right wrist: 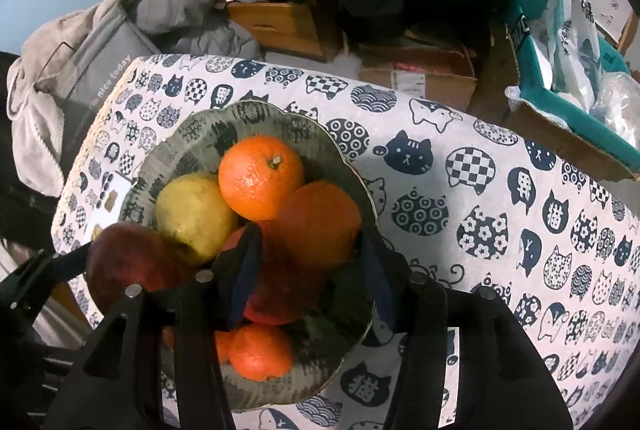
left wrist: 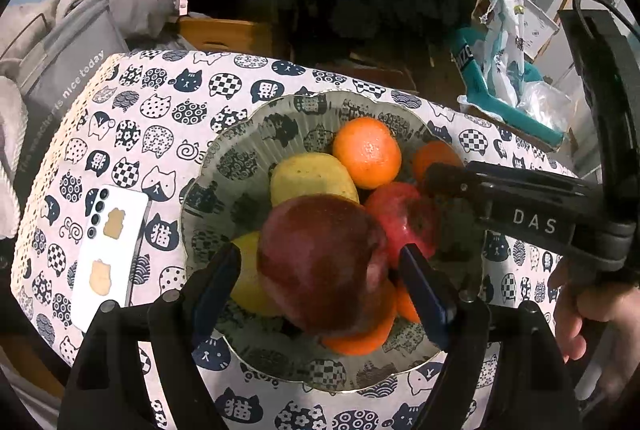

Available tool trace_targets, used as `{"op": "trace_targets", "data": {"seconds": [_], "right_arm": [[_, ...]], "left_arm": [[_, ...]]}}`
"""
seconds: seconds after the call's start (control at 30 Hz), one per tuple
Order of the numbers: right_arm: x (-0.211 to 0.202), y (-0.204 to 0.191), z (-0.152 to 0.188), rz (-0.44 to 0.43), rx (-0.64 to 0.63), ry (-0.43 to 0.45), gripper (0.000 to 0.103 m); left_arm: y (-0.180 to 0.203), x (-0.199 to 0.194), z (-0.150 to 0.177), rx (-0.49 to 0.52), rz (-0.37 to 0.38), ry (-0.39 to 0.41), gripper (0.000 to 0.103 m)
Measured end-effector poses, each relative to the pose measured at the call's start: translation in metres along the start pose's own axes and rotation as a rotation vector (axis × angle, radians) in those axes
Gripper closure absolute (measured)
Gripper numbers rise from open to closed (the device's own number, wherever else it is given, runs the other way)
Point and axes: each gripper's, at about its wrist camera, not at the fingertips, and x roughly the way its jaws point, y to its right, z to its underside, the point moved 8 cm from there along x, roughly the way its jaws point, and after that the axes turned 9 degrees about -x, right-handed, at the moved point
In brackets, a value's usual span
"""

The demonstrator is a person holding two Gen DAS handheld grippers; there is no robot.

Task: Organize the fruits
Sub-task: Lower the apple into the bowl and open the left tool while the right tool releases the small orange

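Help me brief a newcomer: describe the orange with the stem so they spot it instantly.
Find the glass bowl on the cat-print tablecloth. At its far side, the orange sits topmost beside the yellow pear. Unlike the other oranges, it shows a small brown stem nub facing up.

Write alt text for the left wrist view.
The left gripper straddles a dark red apple atop a glass bowl of oranges, pears and another apple on a cat-print tablecloth. The right gripper reaches in opposite; a white phone lies beside the bowl.

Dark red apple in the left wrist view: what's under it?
The dark red apple sits on an orange and a yellow fruit inside the glass bowl. The bowl floor beneath is hidden.
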Motion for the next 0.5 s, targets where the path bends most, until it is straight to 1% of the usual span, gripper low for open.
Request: {"op": "trace_targets", "data": {"seconds": [0.1, 0.3, 0.4, 0.5], "right_arm": [[-0.005, -0.001, -0.003, -0.004, 0.001, 0.012, 0.050], [-0.026, -0.002, -0.007, 0.036, -0.015, 0.042, 0.050], [-0.048, -0.003, -0.012, 0.081, -0.029, 0.082, 0.042], [-0.071, -0.004, -0.016, 0.116, -0.038, 0.120, 0.042]], "left_arm": [[0.000, -0.005, -0.002, -0.004, 0.003, 0.010, 0.020], [0.002, -0.027, -0.008, -0.006, 0.008, 0.048, 0.020], [0.003, -0.041, -0.012, -0.007, 0.011, 0.076, 0.020], [0.005, -0.059, -0.017, 0.001, 0.017, 0.113, 0.020]]}}
